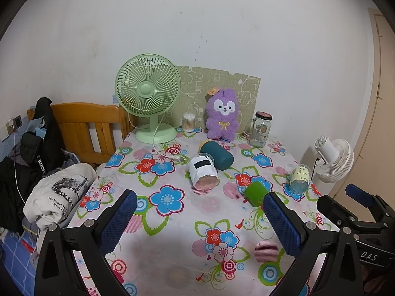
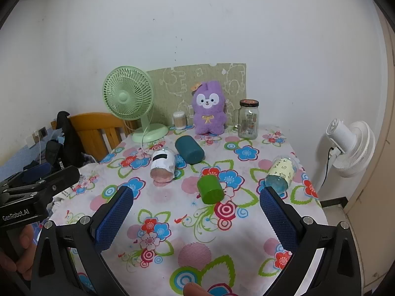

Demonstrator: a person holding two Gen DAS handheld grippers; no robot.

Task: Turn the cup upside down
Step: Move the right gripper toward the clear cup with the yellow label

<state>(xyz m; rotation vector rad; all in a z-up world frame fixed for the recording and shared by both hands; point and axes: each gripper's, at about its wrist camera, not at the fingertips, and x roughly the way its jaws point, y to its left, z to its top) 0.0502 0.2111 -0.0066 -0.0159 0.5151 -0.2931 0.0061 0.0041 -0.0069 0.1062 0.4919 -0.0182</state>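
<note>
Four cups lie on their sides on the flowery tablecloth (image 1: 172,224). The small green cup (image 2: 210,189) is nearest to the grippers, and its flat end faces them. Behind it and to the left lies a clear cup with a white label (image 2: 163,166) and something pink inside. Just behind that one, close beside it, lies the dark teal cup (image 2: 189,149). Over near the right edge of the table lies a clear cup with a pale yellow label (image 2: 281,174), with blue at its near end. The left gripper (image 1: 200,218) hangs over the near part of the table with its blue fingers (image 1: 118,222) spread wide, holding nothing. The right gripper (image 2: 196,218) is spread wide too, with nothing between its blue pads (image 2: 114,218), and the green cup lies a little way ahead of it. At the back of the table stand a green fan (image 1: 148,93), a purple plush bunny (image 1: 223,117), a glass jar with a lid (image 1: 259,129) and a little tub of cotton swabs (image 1: 188,122). A white fan (image 2: 350,145) stands off to the right, past the table. A wooden bed frame (image 1: 84,128) and a heap of clothes (image 1: 51,192) are on the left.
</note>
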